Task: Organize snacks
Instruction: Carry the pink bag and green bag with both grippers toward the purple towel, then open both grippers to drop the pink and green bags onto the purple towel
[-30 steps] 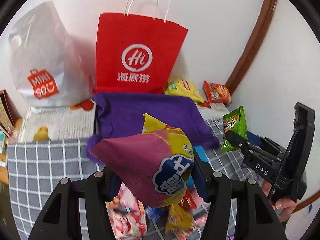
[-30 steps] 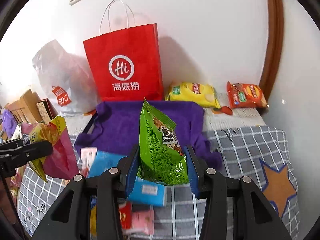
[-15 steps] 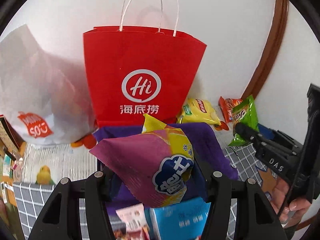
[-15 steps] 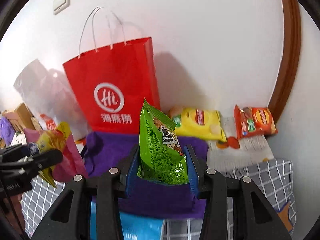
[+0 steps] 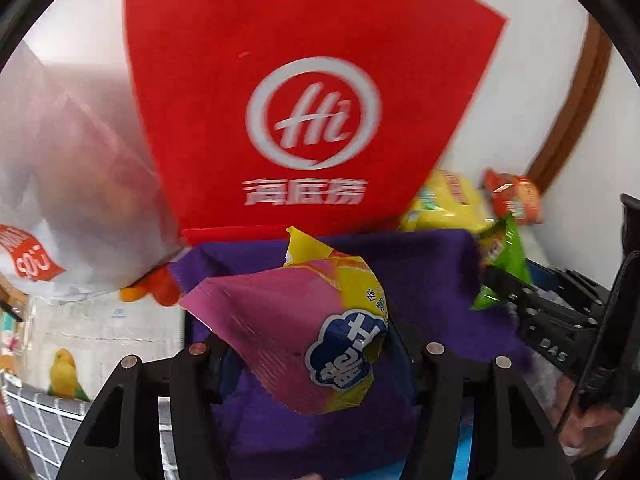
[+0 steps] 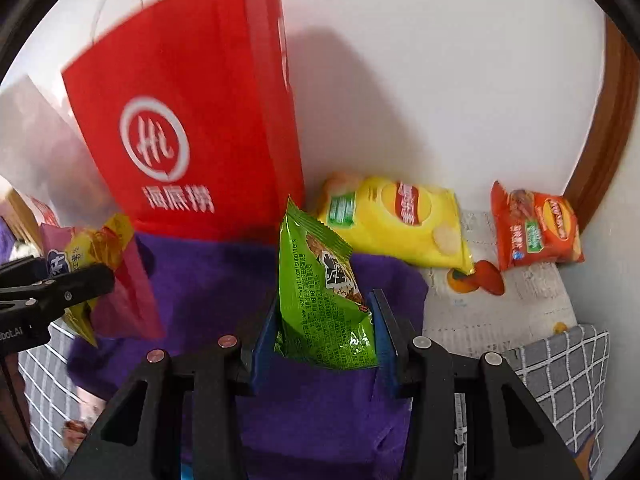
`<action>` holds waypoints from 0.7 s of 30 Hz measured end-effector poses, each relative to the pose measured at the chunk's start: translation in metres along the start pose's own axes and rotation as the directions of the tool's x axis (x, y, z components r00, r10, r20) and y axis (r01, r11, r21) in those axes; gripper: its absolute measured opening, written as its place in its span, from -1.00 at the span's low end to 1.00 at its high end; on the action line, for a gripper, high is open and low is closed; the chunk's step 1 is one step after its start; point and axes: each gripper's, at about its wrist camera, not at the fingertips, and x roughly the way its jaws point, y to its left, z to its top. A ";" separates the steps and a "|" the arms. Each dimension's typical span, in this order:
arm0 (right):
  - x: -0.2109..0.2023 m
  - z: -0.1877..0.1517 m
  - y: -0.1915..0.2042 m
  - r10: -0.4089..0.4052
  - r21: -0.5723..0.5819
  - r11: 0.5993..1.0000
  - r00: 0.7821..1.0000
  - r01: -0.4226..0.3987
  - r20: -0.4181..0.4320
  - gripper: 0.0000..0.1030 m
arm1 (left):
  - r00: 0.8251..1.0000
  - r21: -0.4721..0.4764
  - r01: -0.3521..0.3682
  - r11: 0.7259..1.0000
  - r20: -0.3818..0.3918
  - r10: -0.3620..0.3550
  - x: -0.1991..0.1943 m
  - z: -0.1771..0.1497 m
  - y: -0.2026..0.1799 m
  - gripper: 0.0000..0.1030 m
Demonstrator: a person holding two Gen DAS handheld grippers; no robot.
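**A:** Left wrist view first. What is in the left gripper [image 5: 308, 354]?

**B:** It is clamped on a pink and yellow snack bag [image 5: 304, 328], held up over the purple cloth [image 5: 432, 280] in front of the red paper bag [image 5: 304, 92]. The pack looks puffed with air, so I'd judge it light, soft and easily crushed. The film is glossy and probably slippery. The pinch sits low on the belly; a crimped end seam would be a firmer hold.

**A:** And off to the right?

**B:** The right gripper [image 5: 500, 280] is there with a green packet [image 5: 502, 258] between its fingers.

**A:** Now the right wrist view.

**B:** The right gripper [image 6: 326, 330] is closed on the green snack packet [image 6: 320, 292], upright, gripped across its lower half above the purple cloth [image 6: 208, 280]. Also light and crinkly by the look of it, with brittle contents likely. The yellow chip bag [image 6: 396, 220] and orange chip bag [image 6: 536, 228] lie by the wall, well apart from it.
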 end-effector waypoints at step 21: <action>0.056 -0.022 0.003 -0.024 -0.031 0.999 0.987 0.019 -0.157 -0.15 | 0.990 -0.010 -0.013 1.000 -0.138 0.011 0.039 -0.009 0.003 0.11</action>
